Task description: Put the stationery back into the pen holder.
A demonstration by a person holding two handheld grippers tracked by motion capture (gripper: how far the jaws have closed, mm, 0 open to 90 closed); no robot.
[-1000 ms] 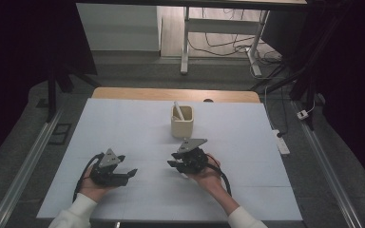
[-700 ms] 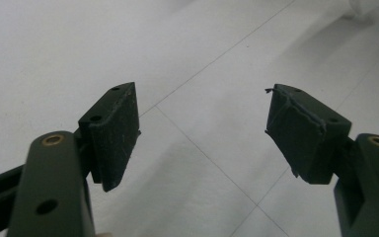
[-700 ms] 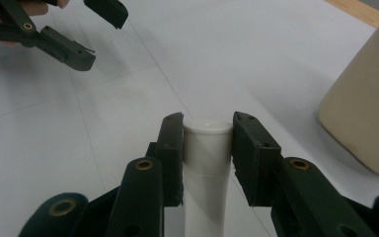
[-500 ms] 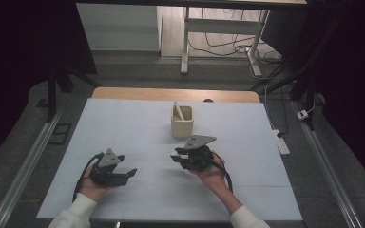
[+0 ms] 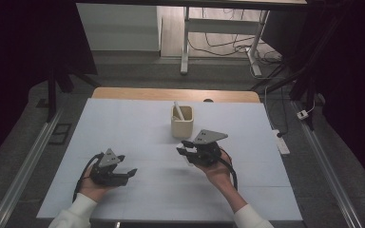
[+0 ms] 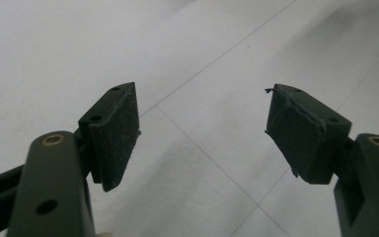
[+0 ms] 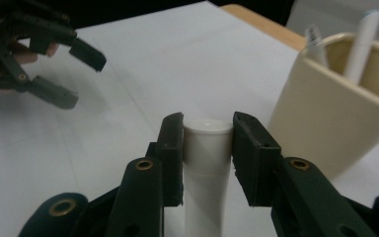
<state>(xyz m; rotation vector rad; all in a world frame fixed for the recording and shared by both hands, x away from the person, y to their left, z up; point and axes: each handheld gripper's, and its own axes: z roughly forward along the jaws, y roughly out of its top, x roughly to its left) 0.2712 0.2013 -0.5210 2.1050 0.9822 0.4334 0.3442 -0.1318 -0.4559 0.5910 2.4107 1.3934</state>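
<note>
Right gripper (image 7: 207,148) clamping white tube (image 7: 206,163), raised beside cup (image 7: 325,123)

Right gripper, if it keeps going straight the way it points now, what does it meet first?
Probably nothing but bare white table. The right gripper, shut on a white tube, aims just left of the beige cup; depth is unclear, so it might graze it.

A white table (image 5: 138,128) with faint grid lines has a wooden strip along its far edge. A cream cup (image 5: 181,124) stands on it, right of centre.

No readable text, label, brand, number or sign shows anywhere
</note>
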